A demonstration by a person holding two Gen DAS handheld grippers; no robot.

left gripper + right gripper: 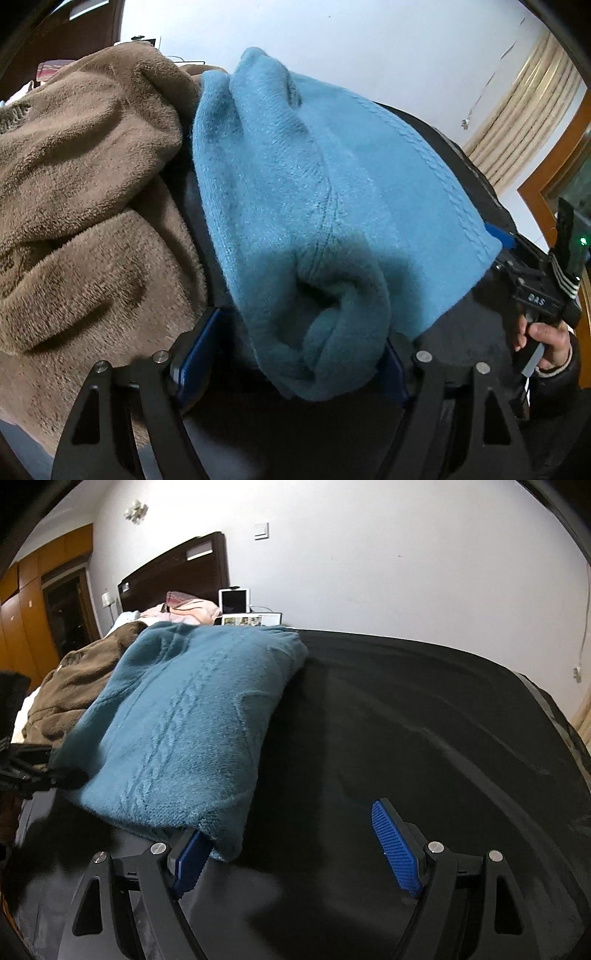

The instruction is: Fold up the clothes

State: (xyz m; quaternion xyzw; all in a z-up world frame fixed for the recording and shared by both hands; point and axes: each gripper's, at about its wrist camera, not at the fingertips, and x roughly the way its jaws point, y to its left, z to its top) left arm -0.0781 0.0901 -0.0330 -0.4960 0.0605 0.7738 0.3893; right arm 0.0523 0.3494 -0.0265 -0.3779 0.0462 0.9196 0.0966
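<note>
- A dark wooden headboard [173, 574] stands against the far white wall [369, 554].
- A white tablet [234, 600] is propped upright just right of the headboard, with a framed picture [253, 619] lying flat just in front of it.
- A pink bundle of bedding [184, 611] sits on the bed, near the headboard.
- A small lamp [108, 600] stands left of the headboard.
- Orange wooden wardrobes [40, 602] line the far left.
- A light switch [261, 531] is on the wall, above the tablet.
- Beige curtains [524, 122] hang at the right, beside a wooden door frame [554, 155].
</note>
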